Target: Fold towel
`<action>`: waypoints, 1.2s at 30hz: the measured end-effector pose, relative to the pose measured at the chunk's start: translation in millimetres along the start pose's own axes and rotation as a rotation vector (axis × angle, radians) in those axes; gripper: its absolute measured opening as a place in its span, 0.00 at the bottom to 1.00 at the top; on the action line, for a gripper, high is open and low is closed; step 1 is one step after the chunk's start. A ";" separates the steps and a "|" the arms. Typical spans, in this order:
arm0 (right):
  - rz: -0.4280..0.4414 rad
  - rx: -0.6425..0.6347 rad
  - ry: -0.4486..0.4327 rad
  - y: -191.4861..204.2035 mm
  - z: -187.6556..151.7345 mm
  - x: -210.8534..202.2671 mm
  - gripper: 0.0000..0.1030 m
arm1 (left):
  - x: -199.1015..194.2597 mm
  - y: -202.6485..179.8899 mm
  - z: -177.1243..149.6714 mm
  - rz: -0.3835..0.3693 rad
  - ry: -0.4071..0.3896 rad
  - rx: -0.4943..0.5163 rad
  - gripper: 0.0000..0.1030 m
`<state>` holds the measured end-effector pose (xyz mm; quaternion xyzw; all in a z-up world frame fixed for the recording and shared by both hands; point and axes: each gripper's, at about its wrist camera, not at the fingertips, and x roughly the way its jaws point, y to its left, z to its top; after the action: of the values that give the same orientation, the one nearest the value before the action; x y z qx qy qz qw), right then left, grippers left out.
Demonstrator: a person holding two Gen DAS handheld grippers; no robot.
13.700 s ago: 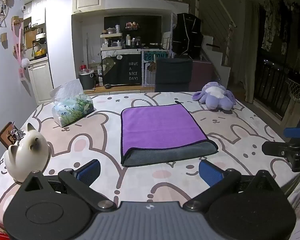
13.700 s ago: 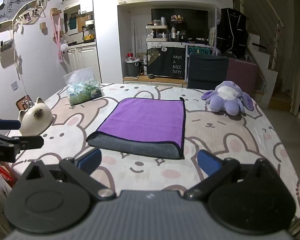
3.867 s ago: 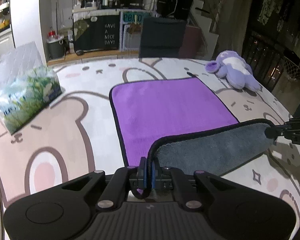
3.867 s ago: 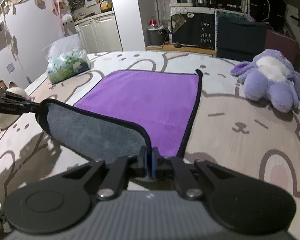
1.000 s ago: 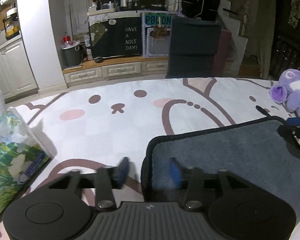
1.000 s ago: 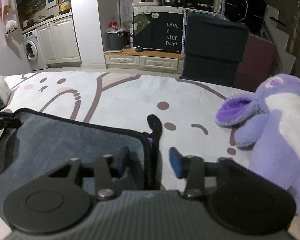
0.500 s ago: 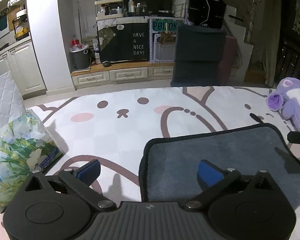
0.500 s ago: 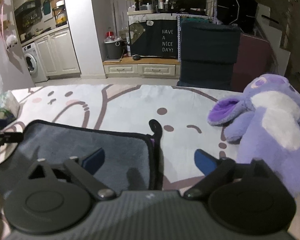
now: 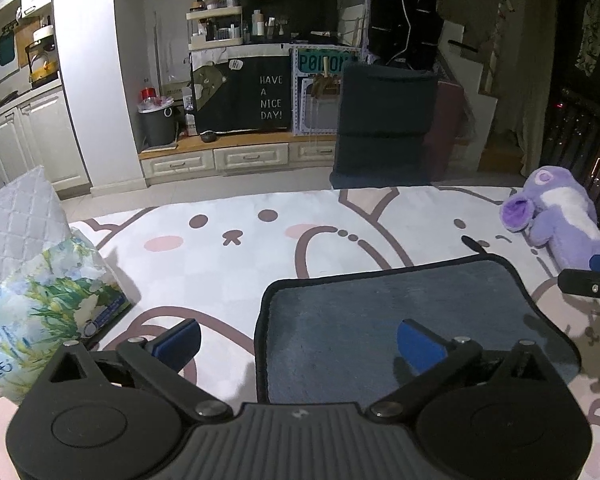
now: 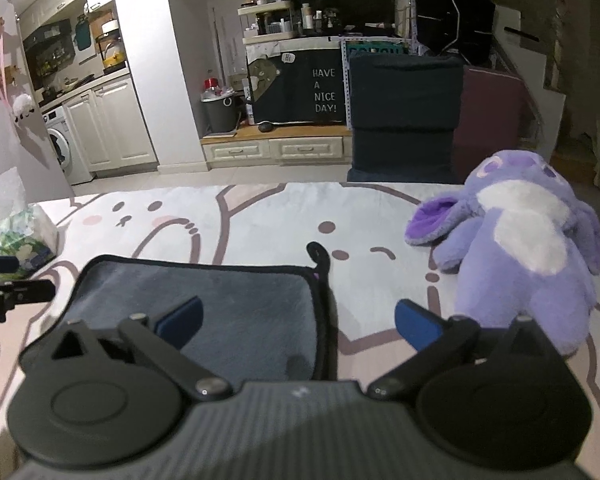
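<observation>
I am holding my left claw (image 9: 298, 334) and right claw (image 10: 298, 320) open over the folded towel (image 9: 400, 300) lying on the worktop (image 9: 240, 264).

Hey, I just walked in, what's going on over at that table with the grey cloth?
A person is folding a towel using a hand-held gripper in each hand. It lies flat, grey side up, on the bunny-print table cover. The left hand-held gripper and the right hand-held gripper are both open, above its left and right sides, gripping nothing. A purple plush toy and a tissue pack sit to either side.
</observation>
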<state>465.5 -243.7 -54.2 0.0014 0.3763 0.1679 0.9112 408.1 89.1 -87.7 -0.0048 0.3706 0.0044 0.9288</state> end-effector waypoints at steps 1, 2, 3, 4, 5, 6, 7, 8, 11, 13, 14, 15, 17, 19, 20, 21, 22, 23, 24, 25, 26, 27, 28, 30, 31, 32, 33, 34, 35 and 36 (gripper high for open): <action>0.000 0.006 0.002 0.8 0.2 -3.0 1.00 | -3.4 -0.7 0.2 0.002 -0.001 -0.001 1.00; -0.001 0.011 0.002 1.7 0.1 -6.8 1.00 | -7.9 -1.3 0.2 0.002 -0.004 -0.004 1.00; 0.002 0.014 -0.001 2.6 0.1 -10.2 1.00 | -12.0 -2.0 0.2 0.002 -0.006 -0.005 1.00; 0.001 0.014 -0.008 4.2 0.3 -15.3 1.00 | -16.4 -2.4 0.3 0.001 -0.008 -0.007 1.00; -0.002 0.009 -0.012 6.1 0.5 -19.2 1.00 | -21.3 -3.2 0.1 0.000 -0.012 -0.007 1.00; -0.006 0.001 -0.014 8.4 0.6 -23.8 1.00 | -25.8 -3.9 -0.2 -0.001 -0.017 -0.005 1.00; -0.008 -0.006 -0.017 10.5 0.4 -29.2 1.00 | -30.8 -4.9 -0.5 -0.003 -0.021 -0.003 1.00; -0.005 -0.010 -0.022 12.2 0.3 -33.7 1.00 | -35.6 -6.0 -0.7 -0.002 -0.024 -0.001 1.00; 0.011 -0.005 -0.027 15.8 -0.4 -46.1 1.00 | -51.2 -8.0 -2.2 -0.005 -0.040 0.001 1.00; 0.013 -0.015 -0.034 19.4 -1.5 -55.7 1.00 | -61.3 -9.3 -3.0 -0.004 -0.049 0.000 1.00; 0.011 -0.021 -0.039 20.8 -2.3 -60.0 1.00 | -66.8 -10.1 -3.5 -0.004 -0.054 -0.003 1.00; 0.010 -0.026 -0.044 22.7 -3.0 -66.2 1.00 | -71.4 -10.8 -4.0 -0.004 -0.057 -0.005 1.00; 0.009 -0.031 -0.055 25.5 -5.2 -76.4 1.00 | -81.1 -12.7 -5.4 -0.003 -0.065 -0.007 1.00; 0.008 -0.037 -0.062 29.2 -7.9 -88.0 1.00 | -90.9 -15.4 -7.3 -0.002 -0.071 -0.006 1.00; 0.010 -0.039 -0.064 30.7 -9.0 -92.6 1.00 | -95.5 -16.7 -8.4 -0.004 -0.074 -0.007 1.00; 0.014 -0.037 -0.064 31.7 -10.0 -97.8 1.00 | -100.4 -18.0 -9.6 -0.006 -0.075 -0.010 1.00; 0.017 -0.036 -0.065 32.7 -11.1 -103.1 1.00 | -105.4 -19.7 -10.8 -0.006 -0.076 -0.012 1.00; 0.018 -0.037 -0.067 33.8 -12.1 -108.3 1.00 | -110.3 -21.4 -12.3 -0.005 -0.077 -0.012 1.00; 0.014 -0.043 -0.070 35.5 -13.3 -114.0 1.00 | -115.4 -22.4 -13.6 -0.003 -0.080 -0.012 1.00; 0.010 -0.046 -0.076 36.3 -14.4 -119.3 1.00 | -120.7 -24.4 -14.6 -0.004 -0.085 -0.013 1.00; 0.010 -0.049 -0.080 37.3 -15.6 -124.2 1.00 | -125.9 -25.6 -15.4 -0.009 -0.089 -0.013 1.00; 0.012 -0.051 -0.082 38.6 -16.6 -129.0 1.00 | -130.5 -26.5 -16.6 -0.013 -0.092 -0.013 1.00; 0.014 -0.052 -0.084 39.7 -17.7 -133.9 1.00 | -135.9 -28.1 -17.5 -0.013 -0.095 -0.012 1.00; 0.020 -0.048 -0.089 41.4 -20.6 -144.5 1.00 | -145.7 -31.5 -19.4 -0.013 -0.102 -0.008 1.00; 0.020 -0.047 -0.091 42.2 -21.9 -148.8 1.00 | -150.2 -32.5 -20.4 -0.013 -0.105 -0.007 1.00; 0.019 -0.048 -0.093 43.1 -22.9 -152.8 1.00 | -155.7 -33.9 -21.9 -0.013 -0.109 -0.007 1.00; 0.016 -0.047 -0.097 44.0 -24.4 -158.2 1.00 | -159.8 -35.2 -23.2 -0.015 -0.114 -0.008 1.00; 0.017 -0.047 -0.101 45.2 -26.3 -163.2 1.00 | -164.2 -36.0 -24.6 -0.016 -0.117 -0.010 1.00; 0.020 -0.046 -0.105 46.4 -28.3 -168.7 1.00 | -168.7 -37.0 -26.1 -0.017 -0.120 -0.013 1.00; 0.019 -0.046 -0.105 48.0 -30.6 -174.7 1.00 | -173.1 -38.1 -27.5 -0.018 -0.122 -0.013 1.00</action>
<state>314.6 -255.8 49.8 -0.0069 0.3238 0.1848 0.9279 264.1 49.9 11.7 -0.0138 0.3132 -0.0015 0.9496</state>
